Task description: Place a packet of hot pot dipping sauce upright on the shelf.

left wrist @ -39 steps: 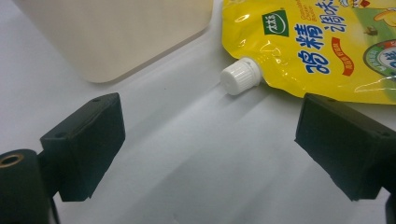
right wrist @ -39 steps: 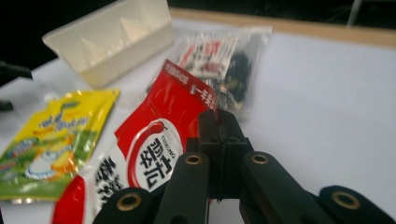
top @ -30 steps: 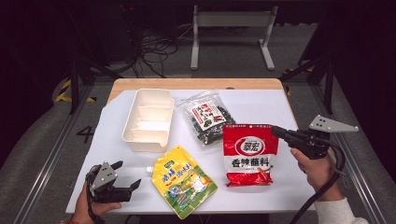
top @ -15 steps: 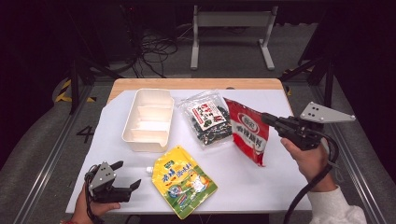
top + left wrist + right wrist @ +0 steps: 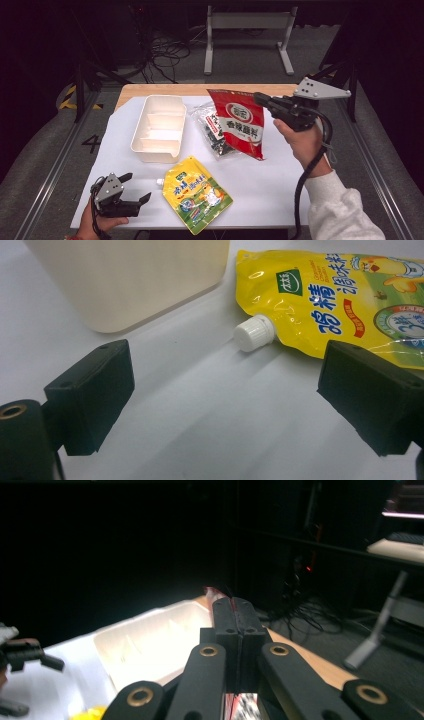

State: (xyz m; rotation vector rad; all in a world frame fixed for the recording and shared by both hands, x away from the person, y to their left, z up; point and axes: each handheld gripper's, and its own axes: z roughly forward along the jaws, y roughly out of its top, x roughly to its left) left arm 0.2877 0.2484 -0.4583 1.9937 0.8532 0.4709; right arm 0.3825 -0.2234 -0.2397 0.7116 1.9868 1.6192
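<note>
A red snack packet (image 5: 241, 122) hangs in the air above the table, held by its upper right edge, with my right gripper (image 5: 261, 98) shut on it. In the right gripper view the jaws (image 5: 233, 609) are pressed together with a red sliver of the packet (image 5: 214, 590) at their tips. My left gripper (image 5: 136, 188) rests open at the table's front left. Between its jaws (image 5: 225, 400) lies bare white tabletop. Just past them lies a yellow spouted pouch (image 5: 350, 295) with its white cap (image 5: 255, 333).
A cream divided tray (image 5: 172, 105) sits at the back left, also seen as a cream tray (image 5: 117, 647) below the right gripper. A clear packet of dark snacks (image 5: 212, 134) lies partly behind the red packet. The yellow pouch (image 5: 197, 194) lies at the front centre.
My right gripper has lifted the red packet off the table and carried it up and toward the back; the packet now hangs upright. The left gripper has stayed in place.
</note>
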